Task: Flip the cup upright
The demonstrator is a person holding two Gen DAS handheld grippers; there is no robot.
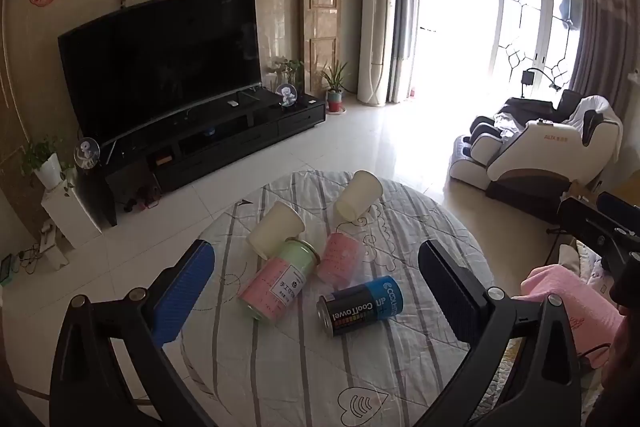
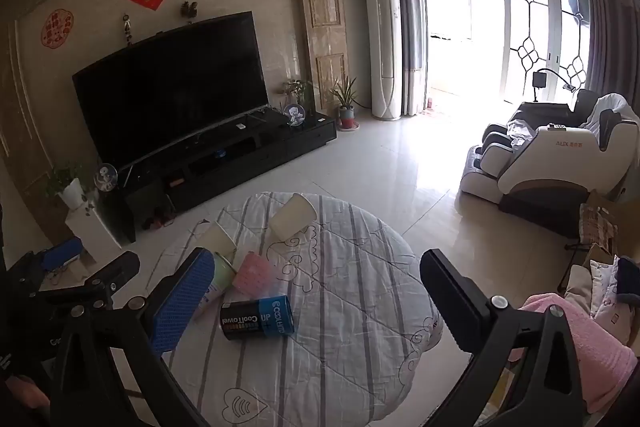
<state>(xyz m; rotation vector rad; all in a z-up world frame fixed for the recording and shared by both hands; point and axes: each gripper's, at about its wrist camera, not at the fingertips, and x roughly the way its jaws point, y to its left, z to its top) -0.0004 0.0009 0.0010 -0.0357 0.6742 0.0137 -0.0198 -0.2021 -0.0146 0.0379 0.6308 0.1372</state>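
Five containers lie on their sides on a round table with a striped white cloth [image 1: 304,367] [image 2: 360,327]. Two white paper cups [image 1: 276,231] [image 1: 359,201] lie at the far side; they also show in the right wrist view [image 2: 218,241] [image 2: 293,217]. A pink cup [image 1: 340,259] [image 2: 253,275], a green-and-pink can [image 1: 276,283] and a black-and-blue CoolTowel can [image 1: 360,305] [image 2: 257,317] lie nearer. My left gripper [image 1: 316,291] is open above the cans, holding nothing. My right gripper [image 2: 316,299] is open and empty, just right of the black-and-blue can.
A pink towel [image 1: 576,311] [image 2: 580,343] lies at the right past the table edge. Beyond the table are tiled floor, a TV [image 1: 160,59] on a black stand and a massage chair [image 1: 532,147]. The right gripper shows at the left wrist view's right edge [image 1: 600,227].
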